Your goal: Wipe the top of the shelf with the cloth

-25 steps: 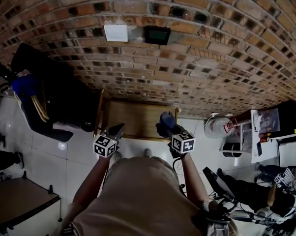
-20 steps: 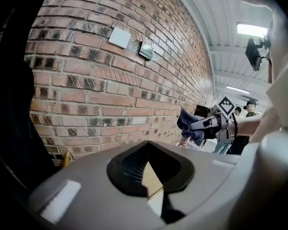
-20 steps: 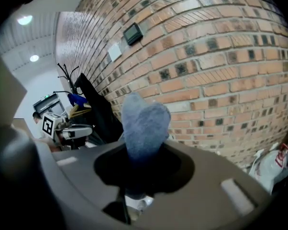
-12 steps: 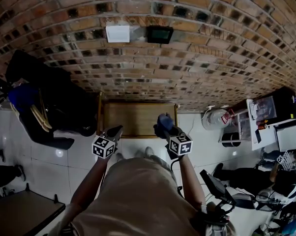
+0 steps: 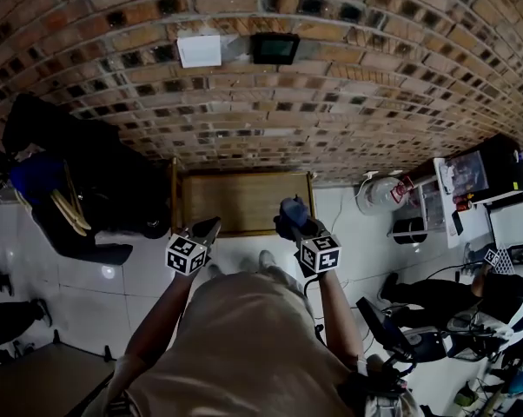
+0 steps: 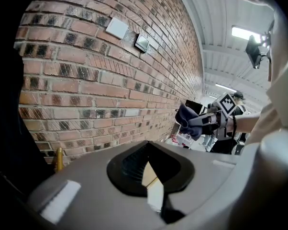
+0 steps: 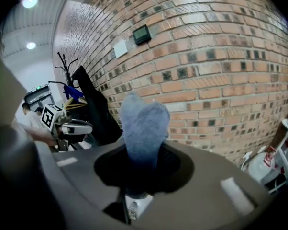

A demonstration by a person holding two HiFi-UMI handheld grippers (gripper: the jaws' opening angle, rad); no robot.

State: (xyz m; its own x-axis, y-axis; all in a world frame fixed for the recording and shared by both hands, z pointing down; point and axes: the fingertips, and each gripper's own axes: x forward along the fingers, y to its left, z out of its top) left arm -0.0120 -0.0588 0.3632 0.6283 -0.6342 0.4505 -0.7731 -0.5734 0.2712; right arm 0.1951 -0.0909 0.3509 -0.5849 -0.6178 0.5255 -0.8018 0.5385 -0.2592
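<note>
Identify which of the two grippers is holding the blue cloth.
The right gripper: the blue cloth is clamped between its jaws and sticks out beyond them. The left gripper has nothing between its jaws.

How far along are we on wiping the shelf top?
Done: the cloth is clamped in the right hand-held gripper. In hand: it hangs above the wooden shelf, not touching. Remaining: all the wiping; no wiped patch shows. The left hand-held gripper holds nothing.
</note>
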